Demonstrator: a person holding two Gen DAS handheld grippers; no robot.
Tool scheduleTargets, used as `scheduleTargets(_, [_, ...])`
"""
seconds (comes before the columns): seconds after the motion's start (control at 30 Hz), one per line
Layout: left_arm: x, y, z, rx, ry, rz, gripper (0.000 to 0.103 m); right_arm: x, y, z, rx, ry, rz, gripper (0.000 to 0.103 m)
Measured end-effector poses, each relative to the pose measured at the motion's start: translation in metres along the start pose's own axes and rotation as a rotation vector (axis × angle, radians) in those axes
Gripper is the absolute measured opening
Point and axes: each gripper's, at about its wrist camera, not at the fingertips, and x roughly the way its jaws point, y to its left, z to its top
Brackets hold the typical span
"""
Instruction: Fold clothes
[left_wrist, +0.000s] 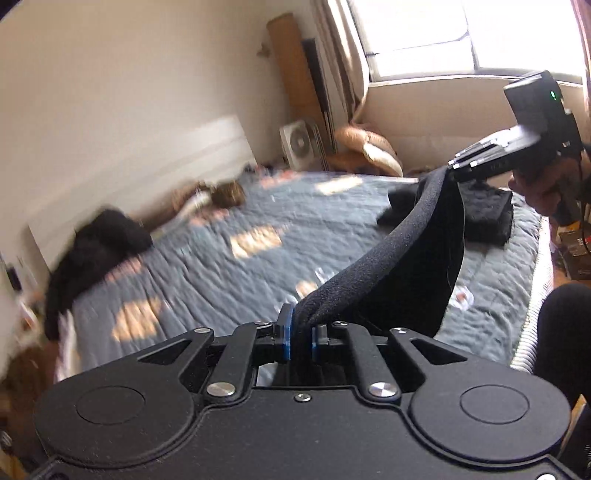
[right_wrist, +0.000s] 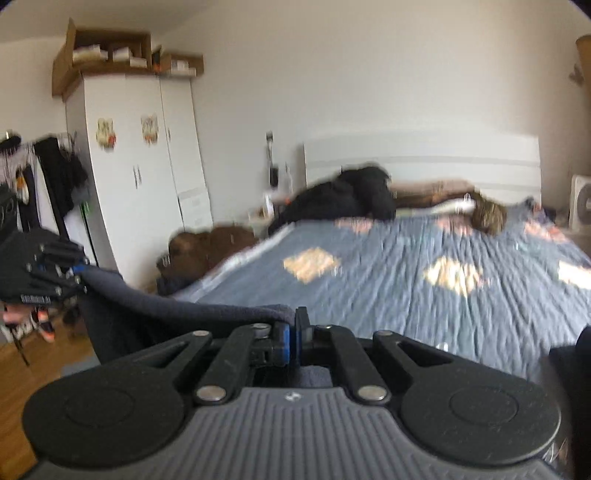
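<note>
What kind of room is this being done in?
Most likely a home bedroom. A wide bed with a blue quilt and white headboard fills the room, a white wardrobe stands in the corner, and folded dark clothes lie on the bed.

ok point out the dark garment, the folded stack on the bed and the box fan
dark garment (left_wrist: 373, 266), left wrist view, on its thick hem held between both grippers
folded stack (left_wrist: 485, 214), left wrist view, top face
box fan (left_wrist: 297, 142), left wrist view, front grille

Garment (left_wrist: 406, 258) black, perhaps dark navy; view blurred. Bedspread (left_wrist: 221, 266) grey-blue, pale sunlit patches. Far wardrobe (right_wrist: 147, 166) white. Gripper pads (left_wrist: 285, 338) blue.
</note>
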Motion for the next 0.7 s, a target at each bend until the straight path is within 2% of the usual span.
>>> scheduleTargets(0.17, [-0.057, -0.003, 0.046, 0.069, -0.126, 0.061, 0.007, -0.049, 0.017, 0.052, -0.006, -0.124, 0.008, 0.003])
scheduleTargets(0.4, [-0.136, -0.026, 0.115, 0.206, -0.311, 0.164, 0.004, -0.113, 0.045, 0.121, -0.061, -0.283, 0.016, 0.002])
scheduleTargets(0.53, [-0.170, -0.032, 0.150, 0.257, -0.386, 0.223, 0.004, -0.148, 0.063, 0.161, -0.099, -0.373, 0.020, 0.002])
scheduleTargets(0.7, [-0.148, -0.023, 0.169, 0.241, -0.400, 0.234, 0.004, -0.186, 0.080, 0.200, -0.172, -0.457, 0.000, 0.002])
